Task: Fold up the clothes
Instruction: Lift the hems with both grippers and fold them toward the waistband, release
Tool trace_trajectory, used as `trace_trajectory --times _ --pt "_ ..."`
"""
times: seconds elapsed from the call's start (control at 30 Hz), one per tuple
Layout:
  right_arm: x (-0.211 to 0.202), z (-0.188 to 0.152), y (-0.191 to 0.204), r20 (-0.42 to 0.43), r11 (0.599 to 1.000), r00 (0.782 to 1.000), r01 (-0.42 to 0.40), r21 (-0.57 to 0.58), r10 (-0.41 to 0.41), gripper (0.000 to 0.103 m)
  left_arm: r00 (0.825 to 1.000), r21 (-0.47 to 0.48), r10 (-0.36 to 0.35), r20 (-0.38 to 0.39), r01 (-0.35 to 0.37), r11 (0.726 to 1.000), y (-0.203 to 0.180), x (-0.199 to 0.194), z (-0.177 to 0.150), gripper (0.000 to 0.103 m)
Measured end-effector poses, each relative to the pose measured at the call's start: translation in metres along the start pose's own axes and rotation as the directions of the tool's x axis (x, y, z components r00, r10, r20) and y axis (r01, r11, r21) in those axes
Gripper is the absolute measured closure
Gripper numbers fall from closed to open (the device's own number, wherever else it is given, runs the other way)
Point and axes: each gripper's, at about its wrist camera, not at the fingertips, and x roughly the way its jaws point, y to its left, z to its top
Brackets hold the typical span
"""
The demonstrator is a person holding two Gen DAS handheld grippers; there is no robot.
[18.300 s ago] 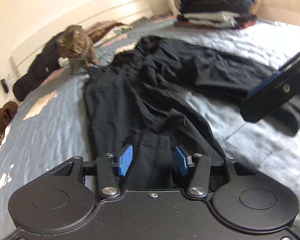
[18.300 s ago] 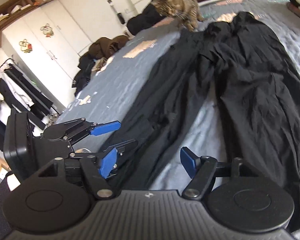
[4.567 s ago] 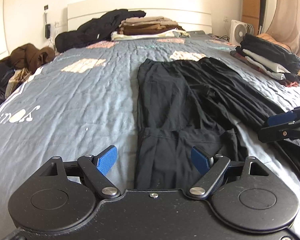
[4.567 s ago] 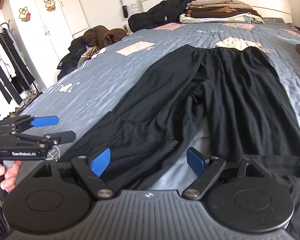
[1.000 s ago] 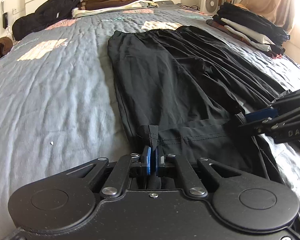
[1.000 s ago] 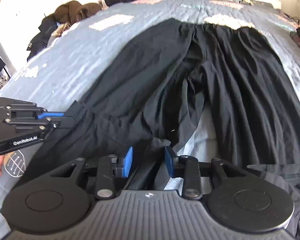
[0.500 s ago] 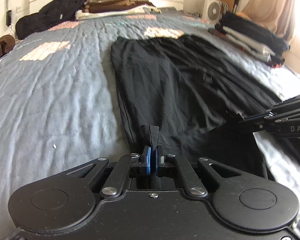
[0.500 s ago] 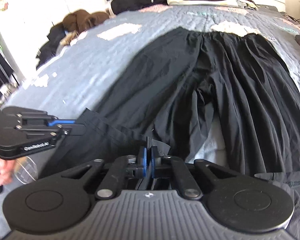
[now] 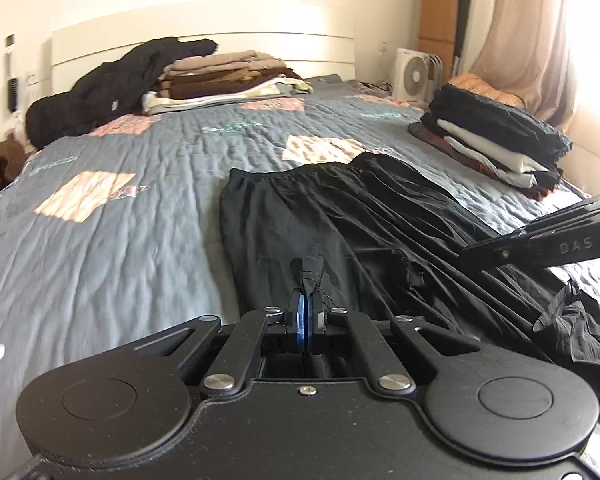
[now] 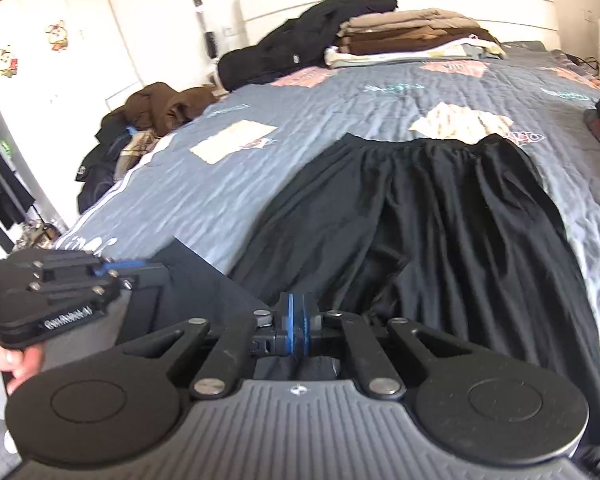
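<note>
With both tongs, left (image 9: 304, 316) and right (image 10: 295, 320), pinching the trousers' (image 9: 300, 216) hem near the bed's (image 9: 120, 240) foot, folding remains.

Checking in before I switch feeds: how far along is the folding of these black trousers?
Done: black trousers lie spread on the bed. In hand: left gripper and right gripper each pinch a corner of a leg hem. Left: every fold, then stacking.
</note>
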Motion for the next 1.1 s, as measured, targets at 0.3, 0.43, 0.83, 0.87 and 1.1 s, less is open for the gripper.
trace_trajectory --times 0.3,0.43,0.83,0.87,1.1 --pt "0.053 -0.023 -0.006 -0.124 0.999 0.992 0.034 -0.015 -0.036 0.074 0.998 -0.023 -0.005 -0.066 0.004 1.0 0.004 0.01 -0.035 0.101" --pt "0.072 -0.031 -0.002 -0.154 0.997 0.985 0.069 -0.038 -0.074 0.054 0.998 -0.034 -0.015 -0.063 0.013 0.999 0.006 0.011 -0.041 0.101" --pt "0.094 -0.03 0.02 -0.161 0.985 0.981 0.083 -0.154 -0.108 0.092 0.998 -0.038 -0.017 -0.056 0.015 0.999 0.005 0.01 -0.045 0.101" --pt "0.089 -0.029 0.019 -0.15 0.987 0.984 0.075 -0.14 -0.096 0.094 0.998 -0.037 -0.017 -0.056 0.015 0.999 0.005 0.01 -0.045 0.101" --pt "0.052 -0.018 0.013 -0.064 0.999 0.998 0.007 -0.042 -0.009 0.097 1.0 -0.05 -0.016 -0.023 0.015 0.999 0.007 0.002 -0.039 0.101"
